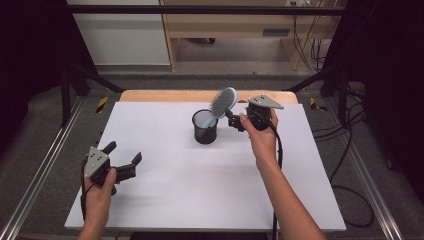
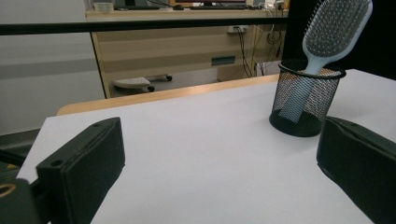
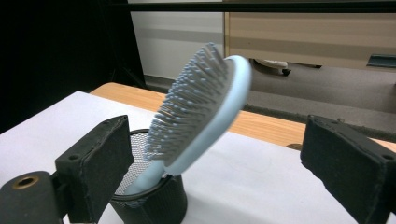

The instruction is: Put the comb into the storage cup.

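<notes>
A light blue hairbrush [image 1: 224,102] stands handle-down in a black mesh cup [image 1: 205,131] at the middle back of the white table, its bristled head leaning to the right. My right gripper [image 1: 232,121] hovers just right of the cup, open. In the right gripper view the hairbrush [image 3: 205,116] rises from the cup [image 3: 154,200] between the wide-apart jaws, and neither pad touches it. My left gripper [image 1: 125,152] rests open at the front left, with nothing between its jaws. The left gripper view has the cup [image 2: 303,100] and the brush [image 2: 334,28] far off at the right.
The white table top [image 1: 200,185] has a wooden strip [image 1: 165,95] along its far edge. Metal rails [image 1: 45,165] run down both sides. Cables [image 1: 350,150] hang off to the right. A wooden desk [image 1: 225,25] stands beyond the table.
</notes>
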A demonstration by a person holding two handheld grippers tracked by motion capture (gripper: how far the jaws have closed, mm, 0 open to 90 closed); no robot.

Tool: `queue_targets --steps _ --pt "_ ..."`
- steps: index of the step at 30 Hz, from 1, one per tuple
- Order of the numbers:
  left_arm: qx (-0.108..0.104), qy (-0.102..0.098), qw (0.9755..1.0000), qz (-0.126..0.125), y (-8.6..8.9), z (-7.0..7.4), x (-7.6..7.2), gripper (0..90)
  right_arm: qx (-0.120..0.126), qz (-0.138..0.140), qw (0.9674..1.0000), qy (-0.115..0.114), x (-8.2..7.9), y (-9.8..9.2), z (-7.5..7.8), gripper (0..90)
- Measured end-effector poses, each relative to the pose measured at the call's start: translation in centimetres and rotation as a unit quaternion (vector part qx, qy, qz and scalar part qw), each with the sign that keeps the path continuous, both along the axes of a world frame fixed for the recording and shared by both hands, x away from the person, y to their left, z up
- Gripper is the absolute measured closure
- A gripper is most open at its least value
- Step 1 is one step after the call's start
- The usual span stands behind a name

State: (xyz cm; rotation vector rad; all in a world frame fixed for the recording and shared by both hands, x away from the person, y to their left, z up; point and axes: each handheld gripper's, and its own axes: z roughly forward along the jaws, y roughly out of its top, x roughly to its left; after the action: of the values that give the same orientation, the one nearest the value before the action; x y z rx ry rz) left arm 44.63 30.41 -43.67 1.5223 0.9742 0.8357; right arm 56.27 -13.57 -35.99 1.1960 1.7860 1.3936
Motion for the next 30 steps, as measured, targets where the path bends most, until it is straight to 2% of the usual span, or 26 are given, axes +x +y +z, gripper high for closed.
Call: queue_targets --steps 4,10,12,20,25,30 --pt "0.016 -0.006 0.9998 0.010 0.5 0.3 -0.2 1.4 0.011 -0.002 0.9999 -0.002 -0.4 -1.3 0.3 8.6" --pt "-0.006 0.006 0.9999 0.008 1.6 0.1 -0.7 1.2 0.021 -0.006 0.9998 0.006 -1.2 -3.2 0.8 6.8" --pt "-0.008 0.007 0.9999 0.008 2.0 0.2 -0.9 1.3 0.029 -0.006 0.9995 0.008 -1.6 -3.9 0.9 6.1" --pt "-0.003 0.008 1.0000 0.002 3.0 0.1 -2.0 1.2 0.027 -0.009 0.9996 -0.010 -3.1 -6.3 1.3 4.7" --pt "-0.003 0.007 0.9999 0.007 2.9 -0.1 -1.9 2.0 0.007 0.010 0.9996 -0.025 -4.2 -7.3 0.9 5.0" --pt "-0.022 0.006 0.9997 0.012 3.4 -0.2 -1.9 2.2 0.004 0.018 0.9989 -0.042 -5.3 -8.3 0.3 5.1"
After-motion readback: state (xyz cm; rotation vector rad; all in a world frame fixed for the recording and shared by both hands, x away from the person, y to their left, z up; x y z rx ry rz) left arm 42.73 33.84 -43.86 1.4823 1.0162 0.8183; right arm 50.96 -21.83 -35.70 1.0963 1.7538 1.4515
